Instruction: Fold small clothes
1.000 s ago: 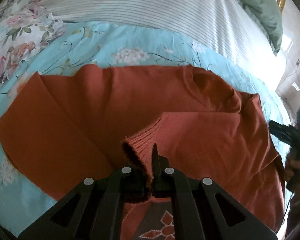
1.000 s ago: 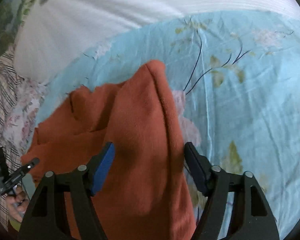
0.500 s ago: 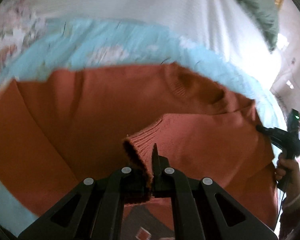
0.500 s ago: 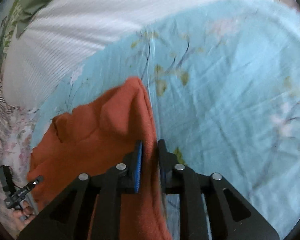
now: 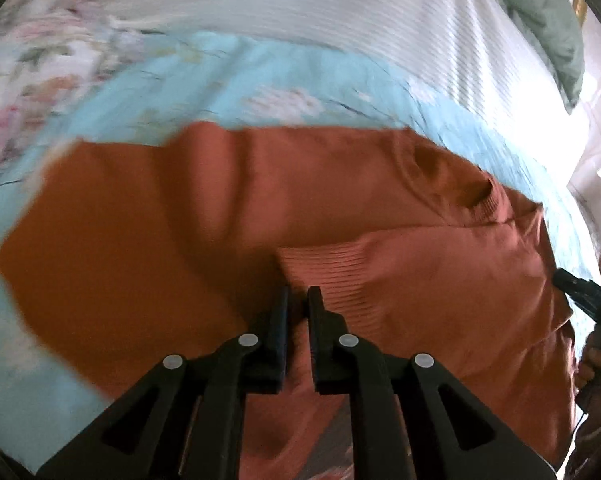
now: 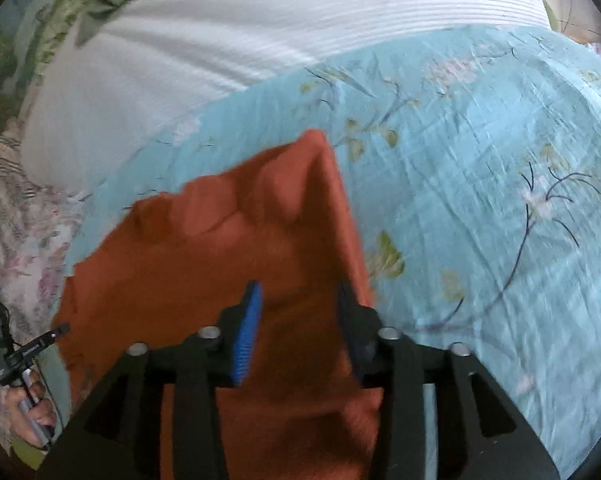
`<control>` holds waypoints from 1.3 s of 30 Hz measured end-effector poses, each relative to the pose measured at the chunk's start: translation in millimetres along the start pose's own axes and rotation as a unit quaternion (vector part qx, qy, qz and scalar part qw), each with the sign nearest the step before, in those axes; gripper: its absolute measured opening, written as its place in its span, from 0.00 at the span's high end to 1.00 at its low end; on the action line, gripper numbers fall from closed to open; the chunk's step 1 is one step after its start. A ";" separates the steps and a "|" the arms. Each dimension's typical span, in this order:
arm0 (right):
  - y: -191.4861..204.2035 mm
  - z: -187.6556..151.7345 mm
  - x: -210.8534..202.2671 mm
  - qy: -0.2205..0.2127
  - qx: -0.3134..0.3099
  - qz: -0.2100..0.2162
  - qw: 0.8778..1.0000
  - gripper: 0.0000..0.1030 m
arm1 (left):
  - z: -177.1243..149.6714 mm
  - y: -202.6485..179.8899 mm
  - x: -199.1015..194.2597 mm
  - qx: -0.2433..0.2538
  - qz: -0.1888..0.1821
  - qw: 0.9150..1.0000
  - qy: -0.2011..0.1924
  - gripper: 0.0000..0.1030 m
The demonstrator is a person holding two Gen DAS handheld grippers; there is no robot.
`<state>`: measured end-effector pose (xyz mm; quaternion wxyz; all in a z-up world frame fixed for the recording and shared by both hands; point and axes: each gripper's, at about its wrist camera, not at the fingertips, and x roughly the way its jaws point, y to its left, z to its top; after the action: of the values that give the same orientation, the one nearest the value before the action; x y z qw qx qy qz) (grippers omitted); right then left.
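An orange knit sweater (image 5: 204, 216) lies spread on a light blue floral bedsheet (image 5: 284, 80). One sleeve is folded across its body, ribbed cuff (image 5: 332, 268) just ahead of my left gripper (image 5: 298, 300). The left jaws stand slightly apart with a narrow gap, and the cuff lies loose in front of them. In the right wrist view the sweater (image 6: 228, 264) lies under my right gripper (image 6: 298, 300), whose jaws are open over the sweater's right edge, not pinching it. The right gripper also shows in the left wrist view (image 5: 580, 292), at the sweater's far side.
A white striped pillow or cover (image 5: 340, 16) lies beyond the sheet, with a green cushion (image 5: 540, 12) at the back right. A floral fabric (image 5: 28, 68) lies at the left. The blue sheet (image 6: 480, 184) stretches to the right of the sweater.
My left gripper has let go of the cuff, which now lies flat on the sweater. My right gripper closed on the sweater's edge half a second ago and has opened again.
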<state>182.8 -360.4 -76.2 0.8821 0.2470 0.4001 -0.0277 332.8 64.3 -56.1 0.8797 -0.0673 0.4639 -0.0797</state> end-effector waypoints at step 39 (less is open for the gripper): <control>15.6 -77.4 -72.5 -0.002 0.031 0.108 0.994 0.43 | -1.7 -162.2 -101.9 0.120 -0.166 0.976 -0.078 0.94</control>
<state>83.9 -322.0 -60.7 0.8724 0.3163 0.3687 0.0546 262.0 -73.8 56.3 0.8895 -0.0431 0.3628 -0.2745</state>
